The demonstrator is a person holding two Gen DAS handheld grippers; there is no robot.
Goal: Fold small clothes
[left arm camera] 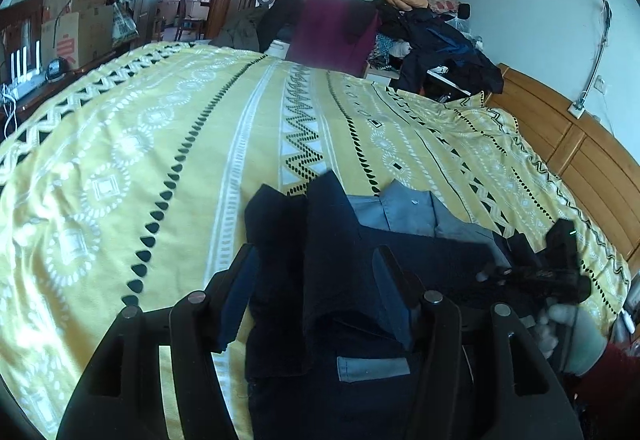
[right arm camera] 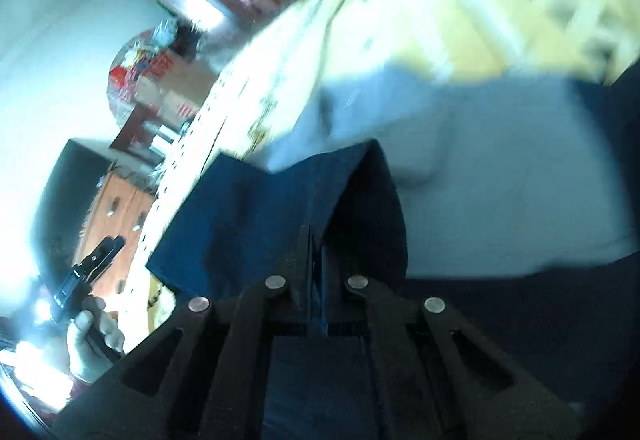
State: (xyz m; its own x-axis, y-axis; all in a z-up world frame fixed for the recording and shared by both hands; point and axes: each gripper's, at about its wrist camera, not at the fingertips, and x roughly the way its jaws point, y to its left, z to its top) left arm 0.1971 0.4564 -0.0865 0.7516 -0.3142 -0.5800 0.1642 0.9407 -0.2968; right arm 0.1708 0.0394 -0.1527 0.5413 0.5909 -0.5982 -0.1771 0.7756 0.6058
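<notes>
garment: dark navy piece with grey lining (left arm camera: 400, 236) lay bunched on the yellow patterned bedspread (left arm camera: 160, 144), near its headboard side.
left gripper (left arm camera: 316, 260): fingers spread wide, straddling a raised navy fold (no pinch seen).
right gripper (right arm camera: 314, 240): fingers closed flat on the navy cloth edge (view blurred).

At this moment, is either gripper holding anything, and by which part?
The right gripper is shut on a raised fold at the edge of the dark blue garment. The left gripper is open, its jaws either side of bunched fabric, not clamping it.
</notes>
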